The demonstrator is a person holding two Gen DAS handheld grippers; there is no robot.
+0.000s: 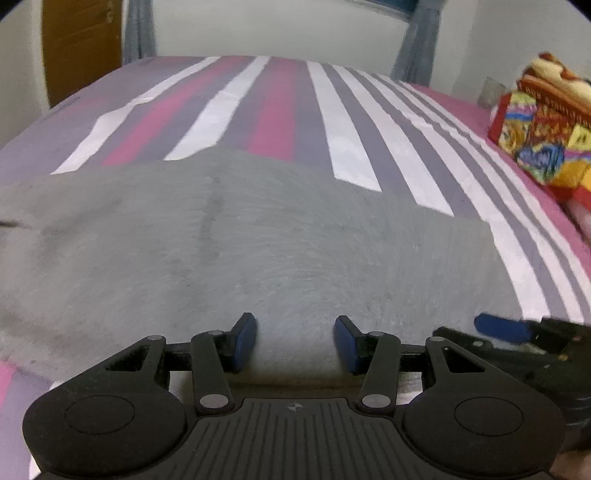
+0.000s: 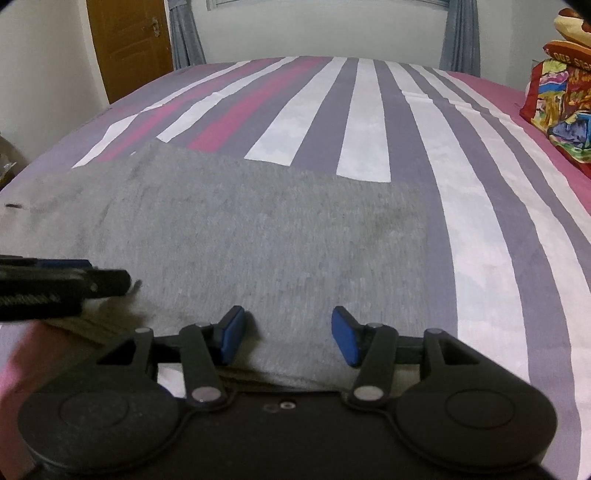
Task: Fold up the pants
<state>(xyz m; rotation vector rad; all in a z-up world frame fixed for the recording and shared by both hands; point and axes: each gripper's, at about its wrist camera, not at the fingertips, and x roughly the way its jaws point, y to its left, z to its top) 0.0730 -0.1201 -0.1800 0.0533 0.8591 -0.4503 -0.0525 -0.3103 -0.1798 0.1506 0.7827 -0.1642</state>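
Grey pants [image 1: 258, 236]: spread flat across the near half of the striped bedsheet [image 1: 280, 107], filling the centre of both wrist views; near edge runs under both tools at 6 o'clock, where layered fabric edges show in the right wrist view.

Left gripper [image 1: 294, 341]: at 6 o'clock in its own view, blue pads [image 1: 244, 341] apart, grey cloth lying in the gap; whether the pads press on it cannot be told. Also seen in the right wrist view at 9 o'clock, blurred.

Right gripper [image 2: 287, 338]: at 6 o'clock in its own view, pads apart, cloth between them, not visibly pinched. Appears in the left wrist view at 4 o'clock.

Bedsheet: pink, purple and white stripes running toward 12 o'clock.

Colourful pillows [image 1: 535, 140]: stacked at 2 o'clock, well apart from the pants.

Wooden door [image 2: 129, 44]: at 11 o'clock, beside a grey curtain [image 2: 186, 33].
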